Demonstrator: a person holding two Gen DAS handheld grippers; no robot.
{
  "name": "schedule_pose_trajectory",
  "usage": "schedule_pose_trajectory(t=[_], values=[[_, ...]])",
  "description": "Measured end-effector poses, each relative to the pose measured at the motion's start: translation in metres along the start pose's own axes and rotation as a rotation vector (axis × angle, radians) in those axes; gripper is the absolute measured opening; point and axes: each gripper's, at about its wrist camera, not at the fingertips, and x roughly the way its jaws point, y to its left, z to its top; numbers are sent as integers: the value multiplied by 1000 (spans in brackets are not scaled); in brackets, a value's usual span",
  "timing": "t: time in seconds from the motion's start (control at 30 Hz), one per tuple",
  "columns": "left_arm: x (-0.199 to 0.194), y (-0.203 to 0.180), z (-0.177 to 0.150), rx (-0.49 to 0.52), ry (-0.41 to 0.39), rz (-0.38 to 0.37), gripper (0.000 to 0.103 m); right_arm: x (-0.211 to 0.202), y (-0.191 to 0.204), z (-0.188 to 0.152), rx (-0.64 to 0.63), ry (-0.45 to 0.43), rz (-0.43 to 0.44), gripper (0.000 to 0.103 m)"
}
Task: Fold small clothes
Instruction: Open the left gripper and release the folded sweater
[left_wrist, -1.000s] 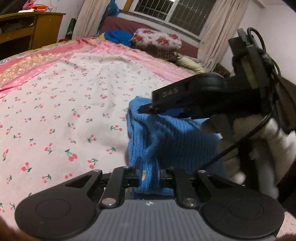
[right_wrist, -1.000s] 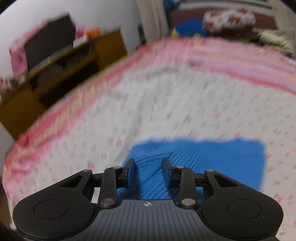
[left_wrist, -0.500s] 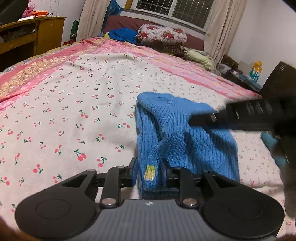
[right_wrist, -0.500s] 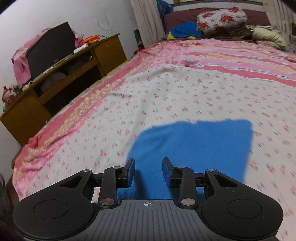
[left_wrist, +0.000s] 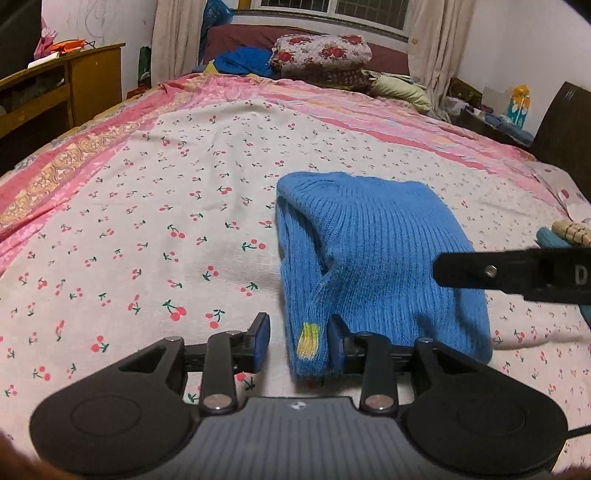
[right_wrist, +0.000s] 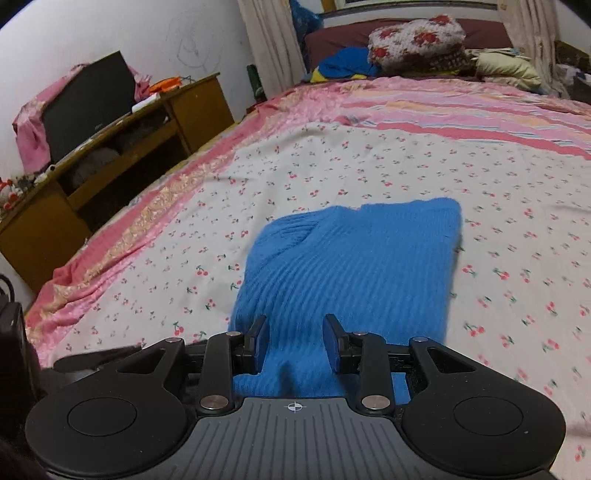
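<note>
A blue knitted sweater lies folded on the cherry-print bedsheet. One sleeve runs down its left side and ends in a cuff with a yellow patch. My left gripper straddles that cuff with its jaws opening. The cuff leans on the right pad and stands apart from the left one. The right gripper's body juts in from the right, above the sweater's right edge. In the right wrist view my right gripper hovers open over the near edge of the sweater, gripping nothing.
A wooden desk with a dark screen under pink cloth stands left of the bed. Pillows and a blue clothes heap lie at the far end. A teal and beige bundle sits at the right, beside dark furniture.
My left jaws opened off the sleeve cuff. The right gripper drew back to the right, off the sweater's top. The sweater settled flat.
</note>
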Motion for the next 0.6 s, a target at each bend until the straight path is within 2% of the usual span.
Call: schedule_pose_trajectory(t=[0.13, 0.3, 0.43, 0.6], values=[[-2, -3, 1, 20, 11, 7, 43, -7, -6, -5, 19, 8, -39, 32], [-8, 6, 2, 5, 35, -17, 48, -18, -17, -8, 61, -1, -44, 32], [-17, 5, -1, 38, 38, 1, 55, -24, -23, -12, 85, 0, -56, 34], [-20, -1, -8, 72, 77, 17, 60, -24, -22, -22, 108, 20, -74, 34]])
